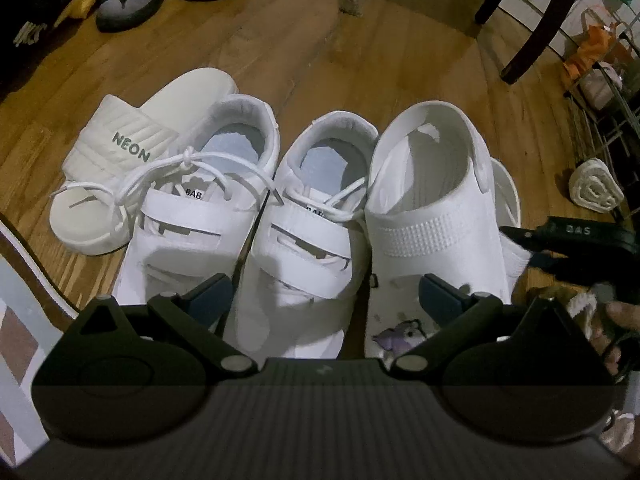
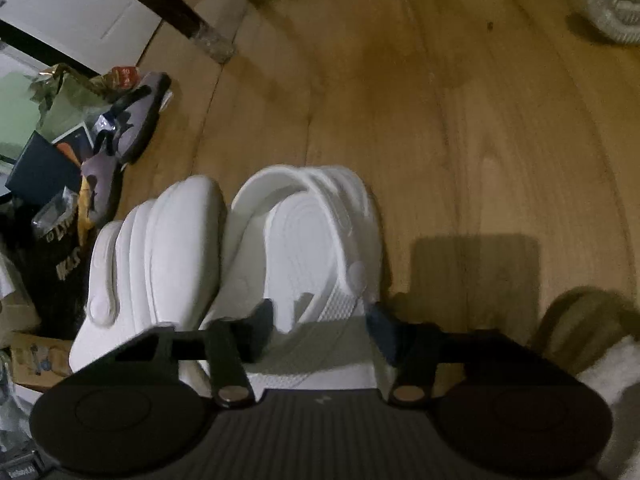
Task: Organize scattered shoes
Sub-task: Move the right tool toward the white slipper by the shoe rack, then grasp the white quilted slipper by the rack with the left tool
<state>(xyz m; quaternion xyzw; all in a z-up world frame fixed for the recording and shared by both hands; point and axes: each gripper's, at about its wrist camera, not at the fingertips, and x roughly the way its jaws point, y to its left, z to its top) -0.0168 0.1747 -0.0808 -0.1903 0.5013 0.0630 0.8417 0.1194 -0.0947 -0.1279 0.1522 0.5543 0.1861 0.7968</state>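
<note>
My left tool spread wide, hovering over right sneaker, gripping nothing. At 10 o'clock left sneaker, laces loose; beyond it slide. At 2 o'clock, clog. All tight in row on floor. My right tool straddling second clog, fingers spread; contact unclear. Risk: clogs touching, so lift could drag neighbour, break row. Loose laces could snag left fingers.

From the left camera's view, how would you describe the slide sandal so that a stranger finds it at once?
On the wooden floor lies a row of white shoes. The slide sandal is the leftmost one, partly under the laced sneaker beside it. Only it has an open toe and the word NEON on its ribbed strap.
</note>
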